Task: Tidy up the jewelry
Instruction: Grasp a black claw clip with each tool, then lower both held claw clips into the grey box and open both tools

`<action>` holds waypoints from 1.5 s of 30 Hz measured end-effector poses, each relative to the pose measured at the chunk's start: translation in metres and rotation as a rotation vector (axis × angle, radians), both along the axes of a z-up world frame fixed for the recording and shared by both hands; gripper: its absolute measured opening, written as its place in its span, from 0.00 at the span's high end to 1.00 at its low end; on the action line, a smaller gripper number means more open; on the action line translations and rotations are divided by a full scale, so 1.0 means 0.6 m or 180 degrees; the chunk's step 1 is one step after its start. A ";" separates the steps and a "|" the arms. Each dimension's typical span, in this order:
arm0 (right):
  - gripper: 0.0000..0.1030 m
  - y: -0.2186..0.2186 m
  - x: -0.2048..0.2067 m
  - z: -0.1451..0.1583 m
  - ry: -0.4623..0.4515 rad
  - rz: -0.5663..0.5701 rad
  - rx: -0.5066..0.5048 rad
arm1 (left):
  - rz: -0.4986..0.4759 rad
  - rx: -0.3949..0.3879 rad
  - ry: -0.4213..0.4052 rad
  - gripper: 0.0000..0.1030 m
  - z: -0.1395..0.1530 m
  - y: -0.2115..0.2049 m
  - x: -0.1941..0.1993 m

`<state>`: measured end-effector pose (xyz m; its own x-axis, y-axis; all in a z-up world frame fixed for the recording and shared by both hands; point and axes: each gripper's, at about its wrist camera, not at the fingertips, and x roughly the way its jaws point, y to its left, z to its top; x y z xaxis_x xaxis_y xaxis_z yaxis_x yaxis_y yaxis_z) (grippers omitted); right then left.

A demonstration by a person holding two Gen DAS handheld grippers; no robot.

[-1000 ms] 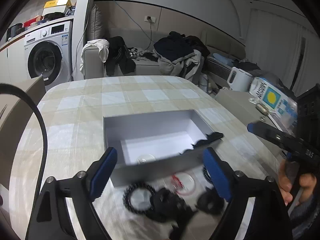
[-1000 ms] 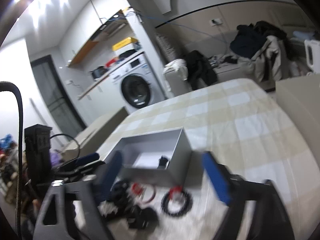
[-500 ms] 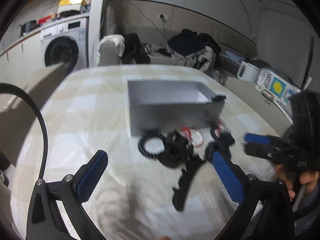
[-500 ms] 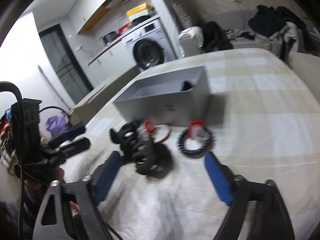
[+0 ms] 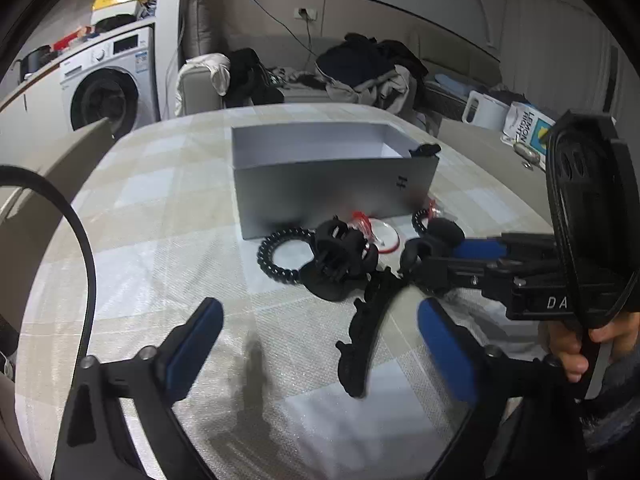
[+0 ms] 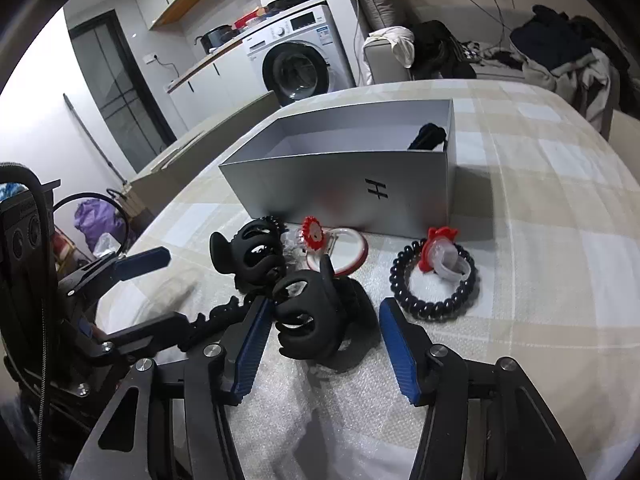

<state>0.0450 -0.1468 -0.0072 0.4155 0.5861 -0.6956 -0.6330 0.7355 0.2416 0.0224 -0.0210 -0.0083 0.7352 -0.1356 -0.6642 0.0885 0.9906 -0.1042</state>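
Observation:
A grey open box (image 5: 336, 184) (image 6: 352, 184) stands on the checked table, with a black item (image 6: 428, 136) at its right end. In front lie black claw clips (image 6: 252, 256) (image 5: 340, 252), a black spiral hair tie (image 5: 282, 256), a second spiral tie (image 6: 434, 280) with a red-and-clear ring (image 6: 444, 256), a red bangle (image 6: 344, 252) and a long black clip (image 5: 364, 336). My right gripper (image 6: 320, 340) is open around a black claw clip (image 6: 316, 316), jaws not touching it. My left gripper (image 5: 320, 344) is open above the long clip.
The table (image 5: 160, 220) is covered with a checked cloth. A washing machine (image 6: 296, 60) and a sofa with clothes (image 5: 360, 72) stand beyond it. A kettle (image 5: 484, 112) and a carton (image 5: 528, 124) sit on a side surface at the right.
Both grippers have dropped lower and closer to the pile in front of the box. My right gripper now straddles a black claw clip. My left gripper now hangs over the long clip.

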 end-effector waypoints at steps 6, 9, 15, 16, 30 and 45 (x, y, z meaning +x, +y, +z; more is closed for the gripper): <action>0.49 0.002 -0.003 0.000 -0.0032 0.0027 -0.0009 | -0.0083 -0.0032 0.0111 0.24 -0.013 -0.001 0.004; 0.49 -0.010 -0.012 0.006 -0.0023 0.0040 0.0116 | -0.0139 -0.0020 0.0112 0.24 -0.013 -0.006 0.001; 0.49 -0.073 -0.037 0.034 -0.0124 0.0005 0.0597 | -0.0283 0.0057 0.0107 0.38 -0.016 -0.023 -0.005; 0.49 -0.081 -0.038 0.037 -0.0121 -0.0014 0.0658 | -0.0307 0.0076 0.0130 0.42 -0.018 -0.026 -0.004; 0.49 -0.085 -0.031 0.042 -0.0102 -0.0077 0.0739 | -0.0292 0.0197 0.0129 0.82 -0.022 -0.031 0.001; 0.49 -0.108 -0.020 0.078 -0.0190 -0.0090 0.0991 | -0.0334 -0.0161 -0.0192 0.87 0.025 -0.017 -0.033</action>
<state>0.0329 -0.2114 0.0393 0.4694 0.7547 -0.4584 -0.6331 0.6496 0.4210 0.0024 -0.0313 0.0066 0.7536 -0.2460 -0.6095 0.1990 0.9692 -0.1452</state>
